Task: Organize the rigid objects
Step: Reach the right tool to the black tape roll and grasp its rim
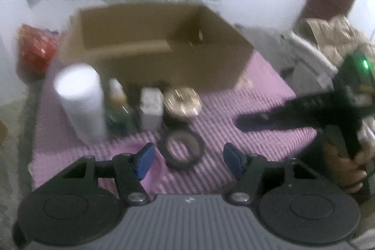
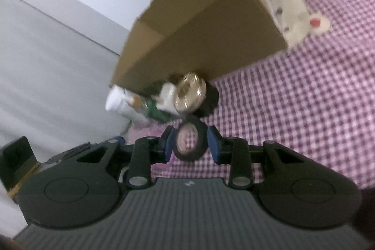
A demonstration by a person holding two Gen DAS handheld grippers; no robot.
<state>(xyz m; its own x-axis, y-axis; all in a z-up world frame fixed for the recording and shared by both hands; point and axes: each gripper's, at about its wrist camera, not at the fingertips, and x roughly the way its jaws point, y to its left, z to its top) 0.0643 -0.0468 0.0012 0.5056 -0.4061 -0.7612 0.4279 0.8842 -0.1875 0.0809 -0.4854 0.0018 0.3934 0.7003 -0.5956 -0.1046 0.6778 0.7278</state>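
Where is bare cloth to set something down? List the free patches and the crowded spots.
Free: the pink checked cloth right of the gold-lidded jar, in front of the cardboard box. In the right wrist view, more bare cloth lies right of the black ring. Crowded: the row of white cylinder, small bottle, white box and jar along the box front.

Black tape ring [image 1: 183,148] on cloth.

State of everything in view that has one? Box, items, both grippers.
cardboard box: open on top, upright
white cylinder: upright
small bottle: upright
gold-topped jar: upright
black ring: lying flat, not gripped
left gripper: open, empty
right gripper: slightly open, empty
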